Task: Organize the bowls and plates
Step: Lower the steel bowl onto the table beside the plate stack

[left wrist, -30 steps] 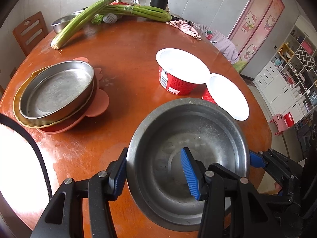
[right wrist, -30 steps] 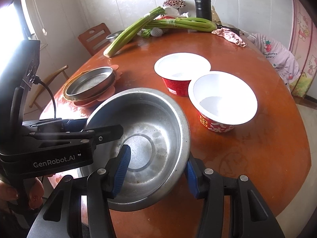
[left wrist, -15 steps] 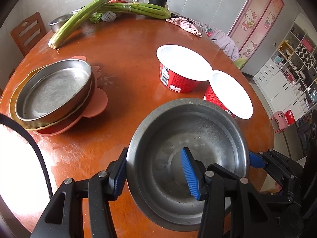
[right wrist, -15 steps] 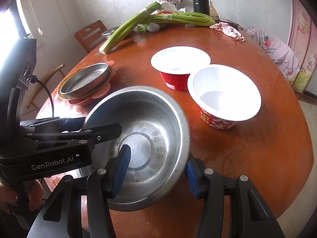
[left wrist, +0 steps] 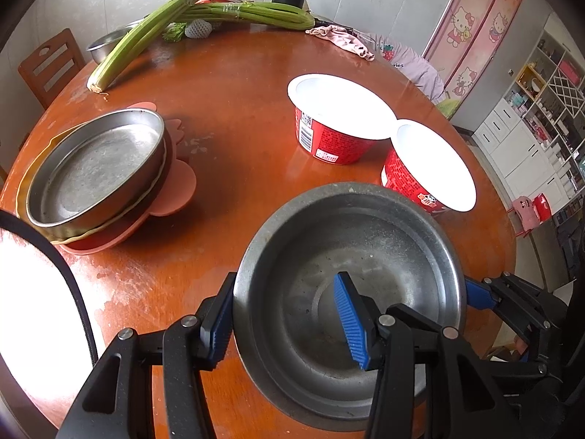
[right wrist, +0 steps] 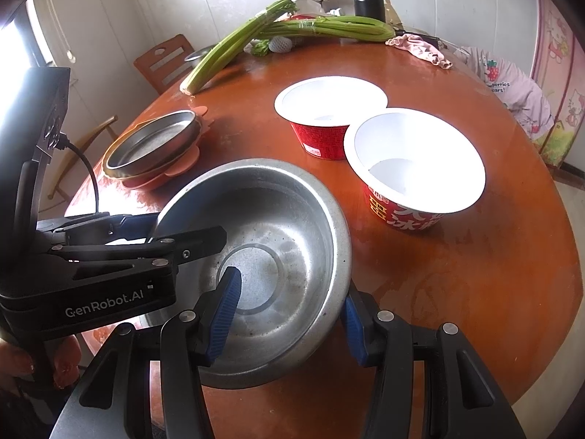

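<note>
The round wooden worktop (left wrist: 234,117) holds everything. The big steel bowl (left wrist: 351,292) sits at the near edge of it. Left of the steel bowl is a stack: a steel pan (left wrist: 98,164) on top of a yellow plate (left wrist: 27,179) and a pink plate (left wrist: 175,190). Behind the steel bowl stand two red paper bowls (right wrist: 413,168), side by side.

The left tongs (left wrist: 289,314) pinch the steel bowl's left wall, one blue pad outside and one inside. The right tongs (right wrist: 289,314) pinch its right wall the same way.

I think the step now is moving the steel bowl with both tongs. Next it likely needs a level lift and a gentle set-down where it belongs, maybe with the stack.
</note>
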